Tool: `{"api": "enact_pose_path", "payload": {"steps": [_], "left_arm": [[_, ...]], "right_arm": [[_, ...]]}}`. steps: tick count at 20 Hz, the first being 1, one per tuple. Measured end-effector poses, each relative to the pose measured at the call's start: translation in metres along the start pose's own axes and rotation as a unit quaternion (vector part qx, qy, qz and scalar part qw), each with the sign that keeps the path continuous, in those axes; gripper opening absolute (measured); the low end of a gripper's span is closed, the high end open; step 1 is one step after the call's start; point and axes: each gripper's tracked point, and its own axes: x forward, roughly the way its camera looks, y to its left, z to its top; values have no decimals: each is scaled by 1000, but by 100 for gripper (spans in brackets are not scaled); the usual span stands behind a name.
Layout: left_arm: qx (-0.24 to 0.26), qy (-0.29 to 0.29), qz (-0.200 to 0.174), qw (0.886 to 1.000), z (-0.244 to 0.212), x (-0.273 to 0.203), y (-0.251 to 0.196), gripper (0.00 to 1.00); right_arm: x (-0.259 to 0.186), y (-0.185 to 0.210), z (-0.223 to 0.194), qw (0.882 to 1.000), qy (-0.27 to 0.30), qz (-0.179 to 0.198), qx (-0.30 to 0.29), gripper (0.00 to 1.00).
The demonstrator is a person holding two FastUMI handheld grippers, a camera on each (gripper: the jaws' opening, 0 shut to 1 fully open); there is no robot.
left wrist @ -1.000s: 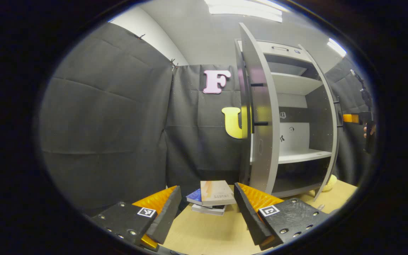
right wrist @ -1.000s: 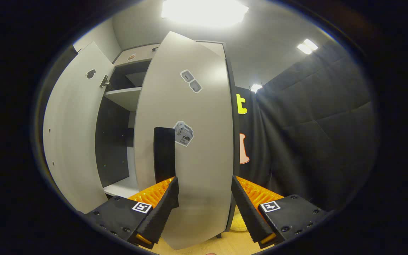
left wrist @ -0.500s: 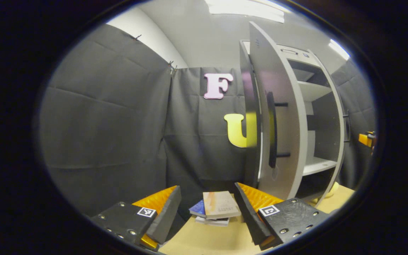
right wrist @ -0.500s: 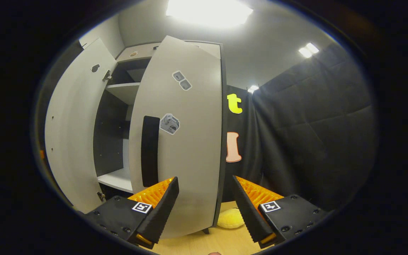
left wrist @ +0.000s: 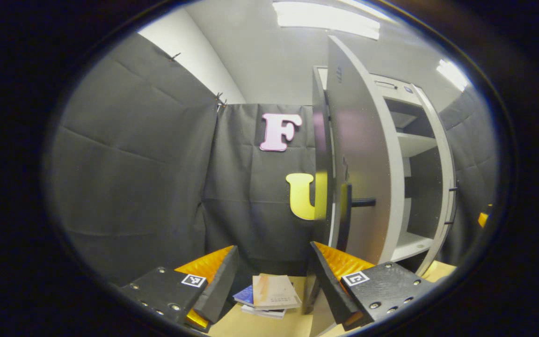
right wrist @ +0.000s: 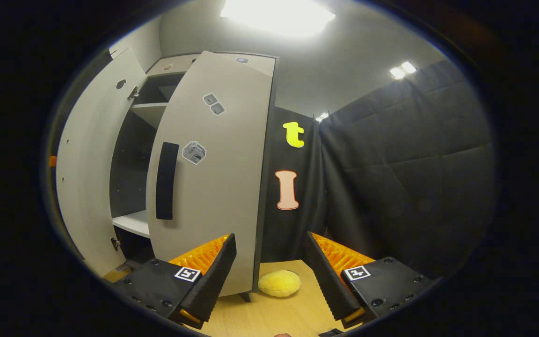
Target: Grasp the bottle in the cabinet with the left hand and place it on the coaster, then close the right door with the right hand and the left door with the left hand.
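The grey cabinet stands to the right in the left gripper view, with bare shelves showing inside. Its left door hangs partly open, nearly edge-on, its black handle just above my left gripper. That gripper is open and holds nothing; its right finger is close by the door's lower edge. In the right gripper view the right door with its black handle is swung almost shut. My right gripper is open in front of it, empty. The left door stands wide open.
A small stack of books lies on the wooden table between my left fingers. A yellow soft round thing lies on the table by the cabinet's right foot. Black cloth walls close in on both sides.
The right door has swung further shut and my right gripper has turned rightward away from it. My left gripper has moved closer to the left door's outer face.
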Motion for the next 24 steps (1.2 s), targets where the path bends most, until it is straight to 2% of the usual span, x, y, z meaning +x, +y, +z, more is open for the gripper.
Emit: {"api": "enact_pose_path", "payload": {"steps": [4,7,8,9,10,17,24], "left_arm": [[51,-11,32,998,5,-8,-6,96],[66,-25,47,996,12,-13,-11,96],[68,-28,54,996,14,-16,-12,96],[70,-29,58,995,13,-18,-14,96],[67,-28,60,996,12,-19,-15,96],[69,-25,45,996,16,-24,-45,96],[66,-38,-5,997,19,-28,-109,96]], "right_arm": [[-4,-26,0,1000,-1,-5,-11,95],[-5,-40,0,1000,-2,-4,-5,95],[-5,-44,0,1000,-4,-1,-1,91],[-5,-47,0,1000,-5,2,0,91],[-4,-50,-1,1000,-5,4,0,95],[-2,-70,-13,1000,5,10,17,95],[-10,-95,-18,1000,8,0,22,95]]}}
